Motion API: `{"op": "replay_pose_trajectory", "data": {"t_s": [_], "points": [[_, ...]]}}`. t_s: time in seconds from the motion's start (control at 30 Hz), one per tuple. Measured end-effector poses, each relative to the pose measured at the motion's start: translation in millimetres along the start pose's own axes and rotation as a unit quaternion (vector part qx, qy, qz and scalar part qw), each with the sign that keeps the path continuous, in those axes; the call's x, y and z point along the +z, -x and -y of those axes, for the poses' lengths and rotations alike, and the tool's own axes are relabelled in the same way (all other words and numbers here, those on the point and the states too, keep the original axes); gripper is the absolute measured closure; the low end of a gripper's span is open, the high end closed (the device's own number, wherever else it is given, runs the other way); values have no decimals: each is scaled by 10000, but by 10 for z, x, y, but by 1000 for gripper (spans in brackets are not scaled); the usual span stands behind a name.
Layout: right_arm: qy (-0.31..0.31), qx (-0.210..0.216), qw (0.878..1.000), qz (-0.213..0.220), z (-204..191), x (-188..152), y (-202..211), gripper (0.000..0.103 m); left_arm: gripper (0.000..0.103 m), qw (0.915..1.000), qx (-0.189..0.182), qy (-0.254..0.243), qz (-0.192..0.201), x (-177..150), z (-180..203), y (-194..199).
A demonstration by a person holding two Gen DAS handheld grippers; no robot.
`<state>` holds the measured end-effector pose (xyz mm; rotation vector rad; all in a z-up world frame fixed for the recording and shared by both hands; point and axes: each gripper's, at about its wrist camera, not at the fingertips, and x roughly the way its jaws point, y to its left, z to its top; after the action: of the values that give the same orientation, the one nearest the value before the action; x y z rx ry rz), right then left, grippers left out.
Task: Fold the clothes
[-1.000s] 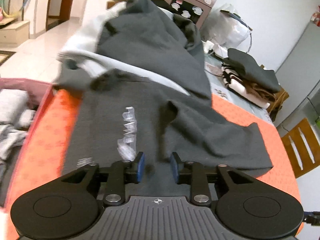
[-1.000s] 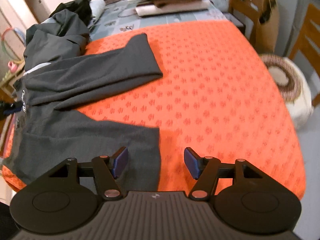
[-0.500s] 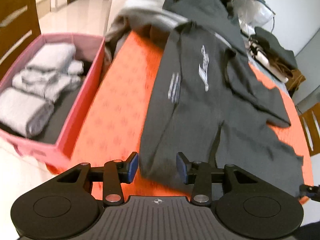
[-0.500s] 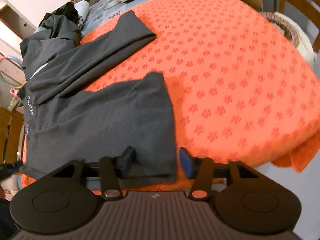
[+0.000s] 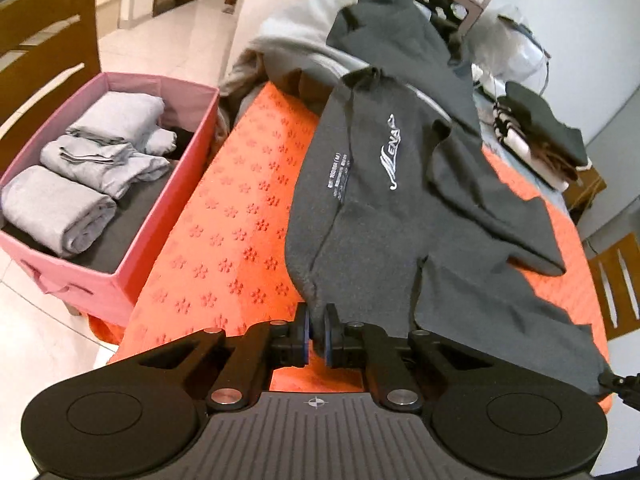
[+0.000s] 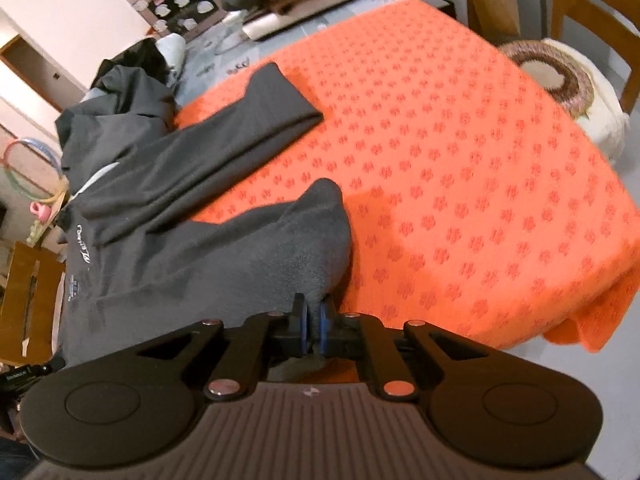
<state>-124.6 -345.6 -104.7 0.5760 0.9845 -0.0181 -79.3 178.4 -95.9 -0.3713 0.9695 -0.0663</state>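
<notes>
A dark grey sweatshirt (image 5: 384, 216) lies spread across the orange tablecloth (image 5: 240, 232), its hem along the table's near edge and its collar toward the far edge, where more clothes are piled. The left gripper (image 5: 316, 334) has just closed its jaws on the hem's left corner; the right gripper (image 6: 314, 330) has just closed on the right corner, so both pinch fabric. The cloth looks soft, light and limp, so it will likely sag and drag between the 2 grips. Holding both hem corners suits a fold toward the collar. A pink box (image 5: 160, 216) of folded grey clothes stands beside the table's left edge.
</notes>
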Motion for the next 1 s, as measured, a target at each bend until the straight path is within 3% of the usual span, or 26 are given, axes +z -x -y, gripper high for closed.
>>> {"op": "replay_pose_trajectory", "data": {"t_s": [0.23,0.33,0.4,0.5,0.63,0.83,1.0], "points": [[395,20,9988,-293,135,45,-49,95,93,9986,435,309,40,-263,122,60],[606,-36,9975,-367,142,71,-56,79,89,9971,562,456,241,-314,152,83],[917,-23,9955,-225,94,134,17,60,80,9956,535,528,565,-302,169,193],[1245,-26,9922,-21,0,299,92,57,71,9936,495,439,917,-212,228,306],[1381,62,9903,153,-128,604,18,57,69,9941,265,128,1044,29,338,244],[1566,53,9868,418,-410,1091,-315,56,69,9939,-163,-666,864,433,634,-218],[1896,54,9806,504,-639,1533,-728,48,66,9920,-510,-933,687,716,862,-610]]}}
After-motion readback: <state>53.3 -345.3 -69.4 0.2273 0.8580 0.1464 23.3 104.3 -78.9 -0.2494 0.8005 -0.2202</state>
